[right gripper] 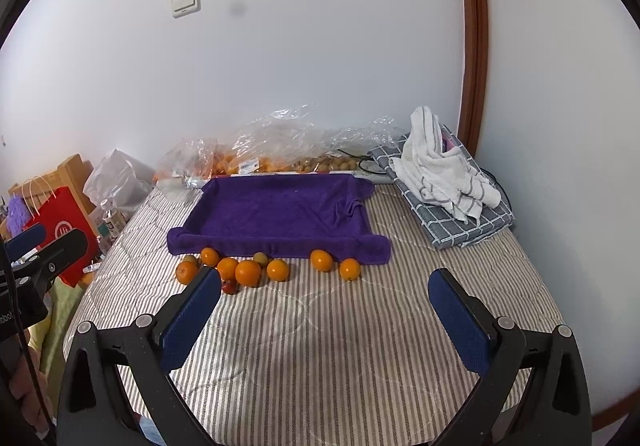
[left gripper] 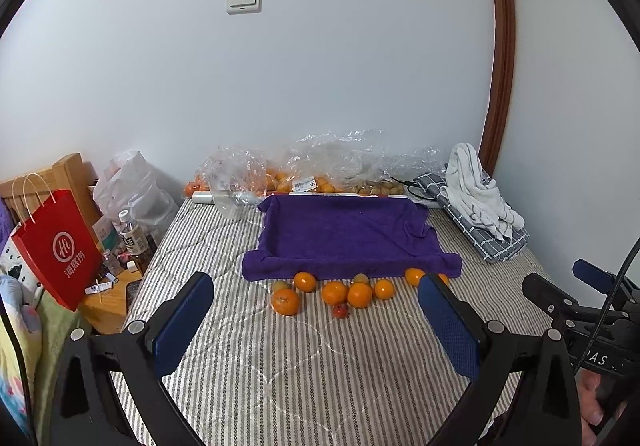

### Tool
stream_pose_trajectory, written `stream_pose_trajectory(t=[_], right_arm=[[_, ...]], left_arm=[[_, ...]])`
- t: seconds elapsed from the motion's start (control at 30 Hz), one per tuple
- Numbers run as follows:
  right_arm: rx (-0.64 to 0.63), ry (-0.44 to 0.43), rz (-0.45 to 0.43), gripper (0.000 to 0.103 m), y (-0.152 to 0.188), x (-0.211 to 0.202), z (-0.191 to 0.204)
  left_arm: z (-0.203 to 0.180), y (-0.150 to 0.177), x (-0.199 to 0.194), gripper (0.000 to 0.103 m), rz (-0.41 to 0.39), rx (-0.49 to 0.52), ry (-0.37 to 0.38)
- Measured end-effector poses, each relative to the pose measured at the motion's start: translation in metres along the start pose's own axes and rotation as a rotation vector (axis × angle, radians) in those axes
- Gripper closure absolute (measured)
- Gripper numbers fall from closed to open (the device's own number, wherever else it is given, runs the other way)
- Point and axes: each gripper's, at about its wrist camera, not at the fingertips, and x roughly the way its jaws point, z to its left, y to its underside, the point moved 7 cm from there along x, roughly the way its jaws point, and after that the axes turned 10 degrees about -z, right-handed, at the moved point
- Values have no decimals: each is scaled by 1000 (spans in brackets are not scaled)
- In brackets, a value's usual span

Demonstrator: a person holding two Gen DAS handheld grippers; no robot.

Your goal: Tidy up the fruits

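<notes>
A shallow tray lined with a deep purple terry towel sits on the grey-and-white striped quilted bedspread, and the fruit lies loose just in front of its near edge: a row of round orange mandarins, two smaller greenish-brown fruits tucked against the towel's hem, and one small red fruit a little nearer the camera than the rest. Behind the tray, crumpled clear plastic bags against the wall hold more fruit. The left gripper and the right gripper both hover over the bedspread short of the fruit row, jaws spread wide and holding nothing. The tray looks empty, so the sorting seems barely begun. The mandarins will likely be light, smooth-skinned and a little yielding, and apt to roll on the soft quilt; taking each across its widest middle with a gentle squeeze seems safest. The small red fruit probably bruises easily and needs a lighter, well-centred pinch.
</notes>
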Motion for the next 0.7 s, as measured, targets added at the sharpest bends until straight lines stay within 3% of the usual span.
stream_pose_trajectory(t=[0.7], right_arm=[[-12,-23,-21,1,-5,4,11]], left_arm=[[16,-5,6,0,4,-25,-24]])
